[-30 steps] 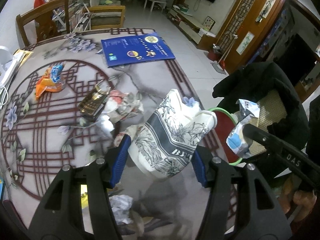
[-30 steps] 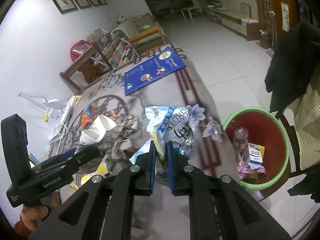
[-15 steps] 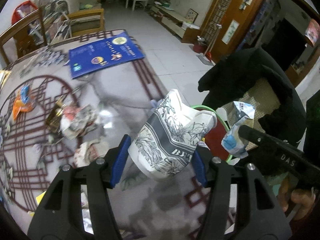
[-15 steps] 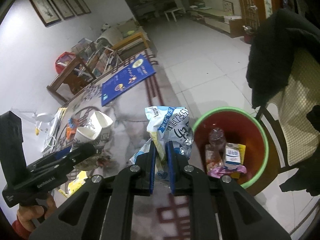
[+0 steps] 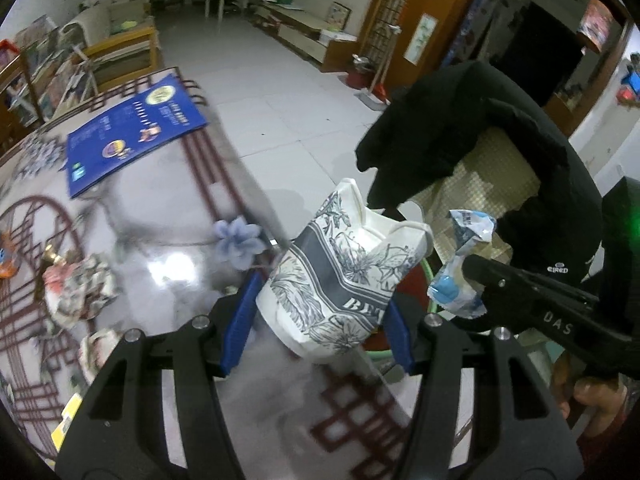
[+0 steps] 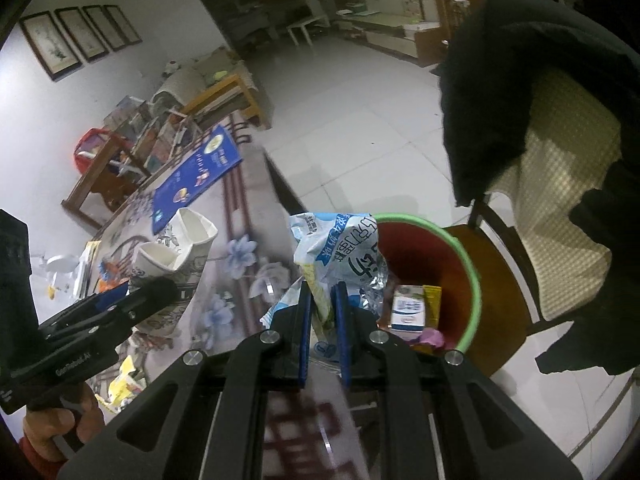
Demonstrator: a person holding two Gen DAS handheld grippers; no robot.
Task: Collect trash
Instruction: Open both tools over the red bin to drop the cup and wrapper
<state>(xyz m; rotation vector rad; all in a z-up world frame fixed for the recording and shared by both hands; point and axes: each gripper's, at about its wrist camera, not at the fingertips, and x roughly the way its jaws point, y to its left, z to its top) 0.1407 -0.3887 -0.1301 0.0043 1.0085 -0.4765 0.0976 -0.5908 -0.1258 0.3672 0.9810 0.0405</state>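
My left gripper (image 5: 318,320) is shut on a crushed white paper cup with grey flower print (image 5: 344,280), held above the table's right edge beside the bin; the cup also shows in the right wrist view (image 6: 176,240). My right gripper (image 6: 323,300) is shut on a crumpled blue and white plastic wrapper (image 6: 340,252), held at the bin's near rim; the wrapper also shows in the left wrist view (image 5: 460,272). The red bin with a green rim (image 6: 468,264) stands on the floor by the table and holds a small carton (image 6: 408,310) and other trash.
More trash lies on the patterned table (image 5: 168,208): crumpled paper (image 5: 76,292), an orange wrapper (image 5: 4,260) and a blue booklet (image 5: 128,136). A chair with a black jacket (image 5: 480,128) stands right behind the bin. Tiled floor (image 6: 360,120) lies beyond.
Both grippers have moved right, off the table's middle toward the bin, carrying the cup and the wrapper. The bin now lies directly ahead of the right gripper.
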